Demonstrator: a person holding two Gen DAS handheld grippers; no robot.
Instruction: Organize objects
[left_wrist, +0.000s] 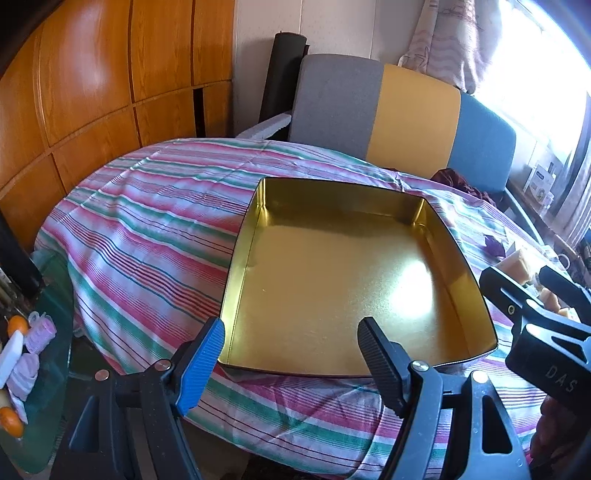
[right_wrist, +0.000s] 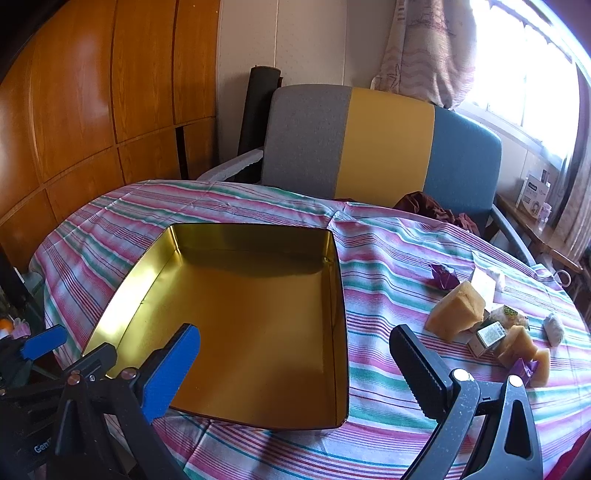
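Right now, your left gripper (left_wrist: 291, 350) and right gripper (right_wrist: 295, 363) both spread wide, empty, gold tin (right_wrist: 236, 317) bare on striped cloth (right_wrist: 388, 258), small wrapped bits (right_wrist: 491, 332) beside yellow chunks (right_wrist: 456, 310) too blurred to name

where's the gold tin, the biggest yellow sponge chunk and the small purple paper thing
gold tin (right_wrist: 258, 325), right wrist view, on its bare inner floor
biggest yellow sponge chunk (right_wrist: 456, 310), right wrist view, on its front face
small purple paper thing (right_wrist: 443, 278), right wrist view, on its folded top
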